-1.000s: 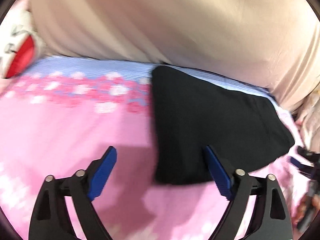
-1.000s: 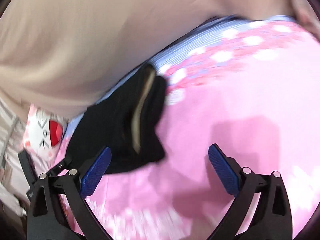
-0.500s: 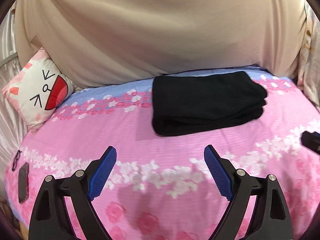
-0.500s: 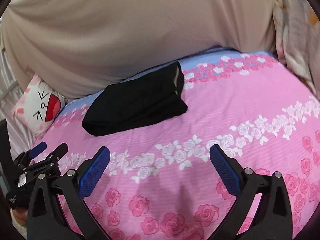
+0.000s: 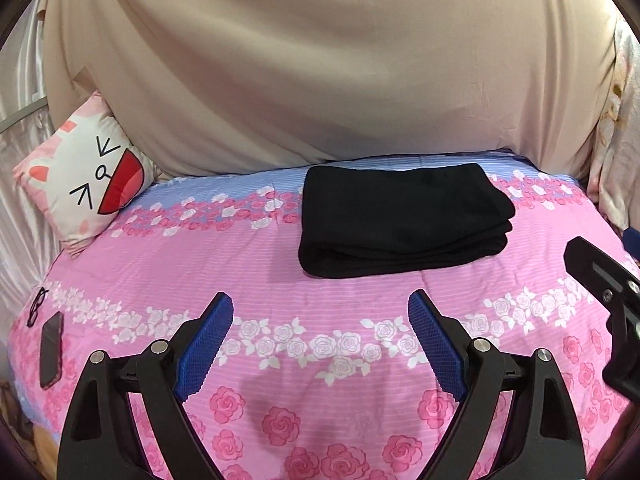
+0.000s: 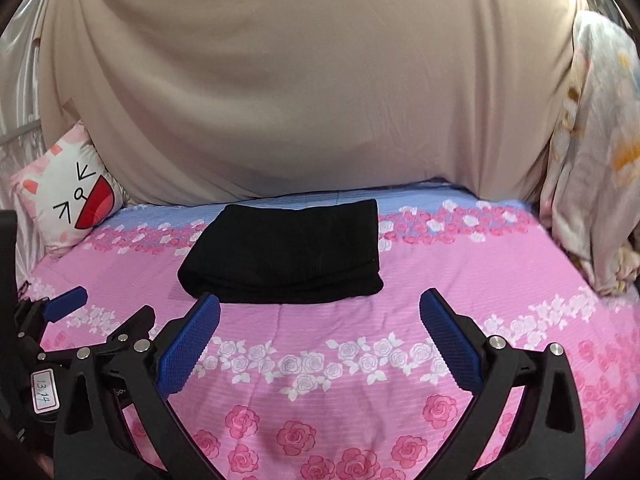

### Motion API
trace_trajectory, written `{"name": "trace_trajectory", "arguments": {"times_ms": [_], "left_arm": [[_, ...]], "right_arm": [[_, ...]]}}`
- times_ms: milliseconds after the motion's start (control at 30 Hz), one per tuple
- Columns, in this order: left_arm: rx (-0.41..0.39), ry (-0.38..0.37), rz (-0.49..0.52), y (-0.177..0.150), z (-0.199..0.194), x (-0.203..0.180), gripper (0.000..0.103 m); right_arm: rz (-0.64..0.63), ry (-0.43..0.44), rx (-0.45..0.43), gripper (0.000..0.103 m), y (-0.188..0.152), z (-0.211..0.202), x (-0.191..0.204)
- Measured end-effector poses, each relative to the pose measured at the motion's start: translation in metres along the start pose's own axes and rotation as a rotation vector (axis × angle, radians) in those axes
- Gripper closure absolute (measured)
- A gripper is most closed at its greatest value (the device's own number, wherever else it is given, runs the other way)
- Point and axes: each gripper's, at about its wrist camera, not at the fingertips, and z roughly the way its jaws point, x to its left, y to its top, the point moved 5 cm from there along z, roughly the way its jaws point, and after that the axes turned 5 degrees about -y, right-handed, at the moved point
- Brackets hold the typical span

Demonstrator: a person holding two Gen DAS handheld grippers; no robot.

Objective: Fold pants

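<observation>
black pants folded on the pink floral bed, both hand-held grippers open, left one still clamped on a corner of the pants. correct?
Not quite. The left hand-held gripper holds nothing: in the left wrist view its fingers stand open over the bedspread, short of the pants. The rest is right: the pants lie folded and the right hand-held gripper is open too.

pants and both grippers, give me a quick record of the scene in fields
pants: black pants folded into a compact stack, lying flat on the bed
surface: pink rose-print bedspread
left gripper: left gripper open, holding nothing, clear of the pants
right gripper: right gripper open, holding nothing, just short of the near edge of the pants
pillow: cartoon-face pillow at the far left against the beige sheet
other items: phone and glasses at the bed's left edge
task state: fold looks finished
</observation>
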Motion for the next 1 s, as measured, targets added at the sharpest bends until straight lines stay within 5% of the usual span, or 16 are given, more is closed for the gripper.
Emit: {"name": "trace_trajectory", "arguments": {"times_ms": [1000], "left_arm": [[0.04,0.024,-0.001,-0.0066,0.0072,0.0075,0.016]], "right_arm": [[0.007,-0.004,0.007,0.005,-0.0072,-0.0005,0.0117]]}}
